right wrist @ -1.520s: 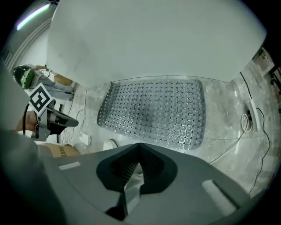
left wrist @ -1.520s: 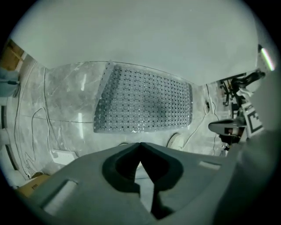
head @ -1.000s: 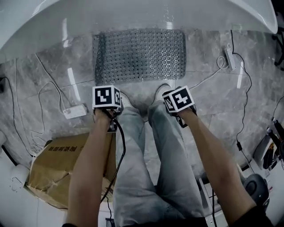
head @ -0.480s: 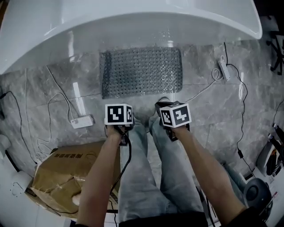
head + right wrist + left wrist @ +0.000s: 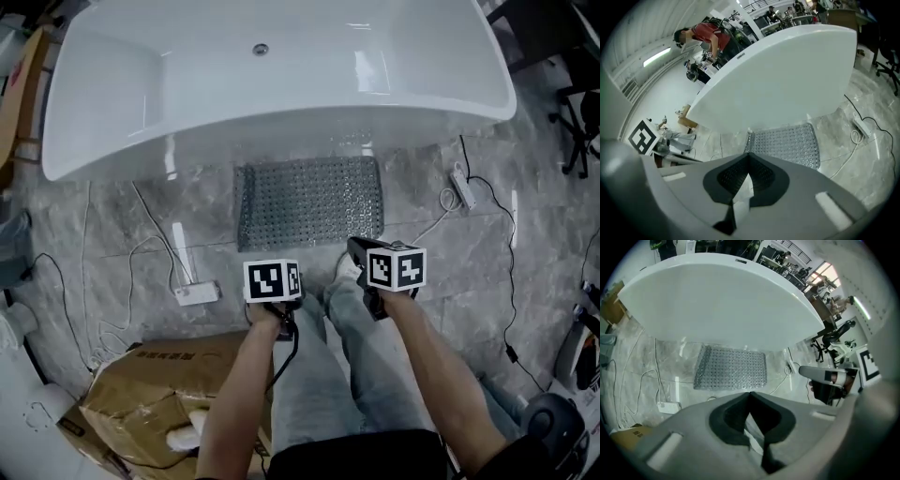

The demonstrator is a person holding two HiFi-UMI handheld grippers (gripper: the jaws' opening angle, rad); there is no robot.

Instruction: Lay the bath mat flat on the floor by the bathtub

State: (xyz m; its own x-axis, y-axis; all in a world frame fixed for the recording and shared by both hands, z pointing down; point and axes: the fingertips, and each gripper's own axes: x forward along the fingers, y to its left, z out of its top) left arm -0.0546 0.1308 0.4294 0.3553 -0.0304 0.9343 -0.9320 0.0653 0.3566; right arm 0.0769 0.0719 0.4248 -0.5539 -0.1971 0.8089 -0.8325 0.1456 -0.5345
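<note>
The grey, studded bath mat [image 5: 309, 202] lies flat on the marble floor, its long side along the white bathtub [image 5: 272, 84]. It also shows in the left gripper view as the mat [image 5: 731, 369] and in the right gripper view as the mat [image 5: 787, 143]. Both grippers are held above the floor on my side of the mat, clear of it. My left gripper [image 5: 750, 393] is shut with nothing in it. The right gripper [image 5: 749, 154] is shut and empty too. Their marker cubes, left [image 5: 272, 281] and right [image 5: 396, 267], hang over the person's legs.
A white power strip [image 5: 197, 293] with cables lies left of the mat, another strip [image 5: 461, 187] to its right. A torn cardboard box [image 5: 159, 394] sits at the lower left. An office chair base [image 5: 574, 122] stands at the far right. People stand beyond the tub.
The view has pulled back from the tub, so the whole bathtub now shows. Both grippers have drawn away from the mat, which stays flat where it was.
</note>
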